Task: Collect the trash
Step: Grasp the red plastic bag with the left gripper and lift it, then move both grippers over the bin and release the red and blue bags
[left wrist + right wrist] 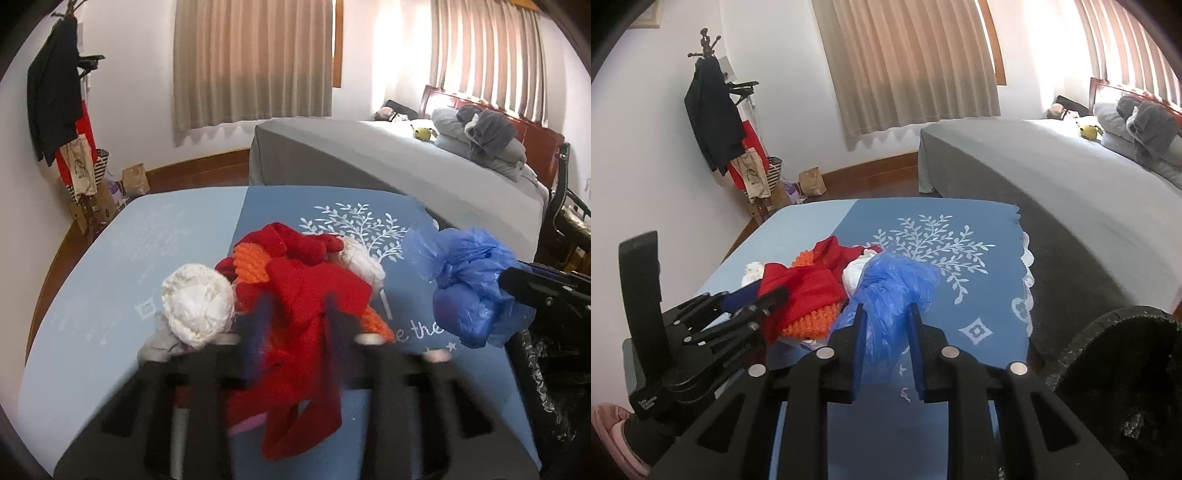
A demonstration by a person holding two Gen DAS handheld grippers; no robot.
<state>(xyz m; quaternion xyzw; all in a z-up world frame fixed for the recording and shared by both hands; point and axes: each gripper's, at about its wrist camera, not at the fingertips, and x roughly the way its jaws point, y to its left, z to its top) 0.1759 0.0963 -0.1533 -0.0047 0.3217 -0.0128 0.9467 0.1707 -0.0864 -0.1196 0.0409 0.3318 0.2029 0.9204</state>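
Left gripper (295,314) is clamped on a red cloth (295,317), which hangs from it above the desk (110,258). A white wad (197,304) and orange knit (253,264) sit w/ the cloth. Right gripper (886,314) is clamped on a blue bag (890,291), held over the desk's tree print. Only the right view shows a black bin (1115,369) at the desk's right edge, plus the left gripper from outside; left view is blurred at its fingers.

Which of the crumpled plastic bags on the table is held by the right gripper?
The blue bag. The right gripper is shut on it, while the two white bags lie loose beside the red cloth.
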